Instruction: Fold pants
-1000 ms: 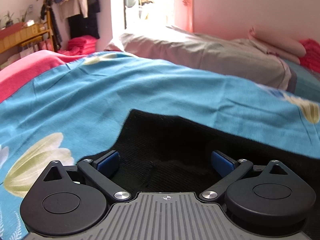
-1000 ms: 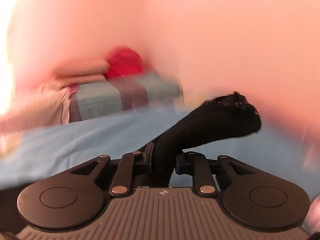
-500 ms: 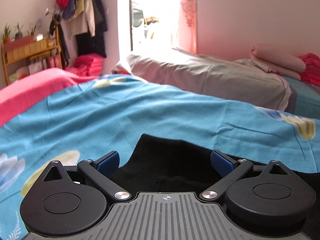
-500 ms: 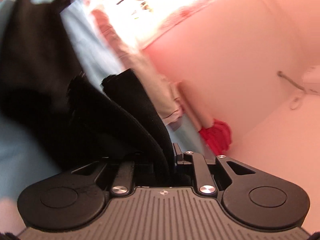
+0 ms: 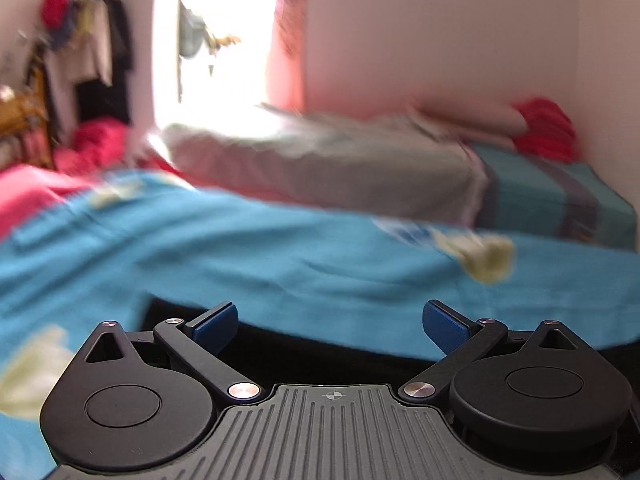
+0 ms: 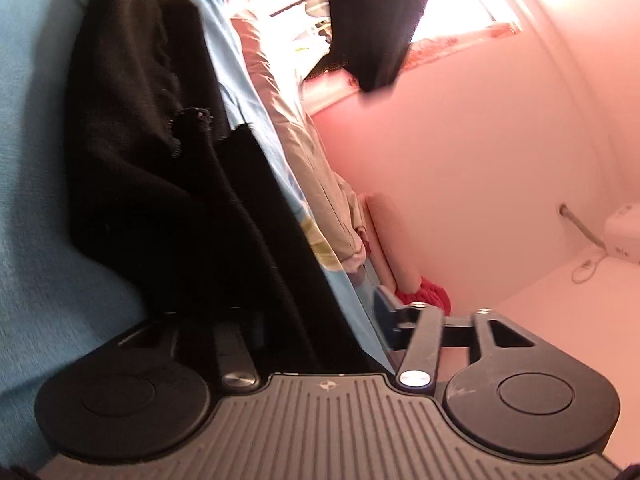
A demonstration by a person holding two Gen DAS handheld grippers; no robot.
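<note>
The black pants (image 5: 320,344) lie on a blue flowered bedsheet (image 5: 240,248). My left gripper (image 5: 330,322) is open and empty, just above the near edge of the pants. In the right wrist view, rolled on its side, the black pants (image 6: 168,184) lie in folded layers on the sheet (image 6: 32,160). My right gripper (image 6: 316,316) is open, its jaws apart, with pants fabric lying loose between them and covering the left finger. The right finger (image 6: 386,308) shows clear of the fabric.
A grey quilt (image 5: 320,168) and folded red and teal bedding (image 5: 552,184) lie at the bed's far side by the pink wall. Clothes hang at the far left (image 5: 92,52). A dark cloth (image 6: 372,20) hangs in front of the bright window.
My right gripper has opened and let go of the pants fabric it pinched. My left gripper has lifted and pulled back, so less of the pants shows.
</note>
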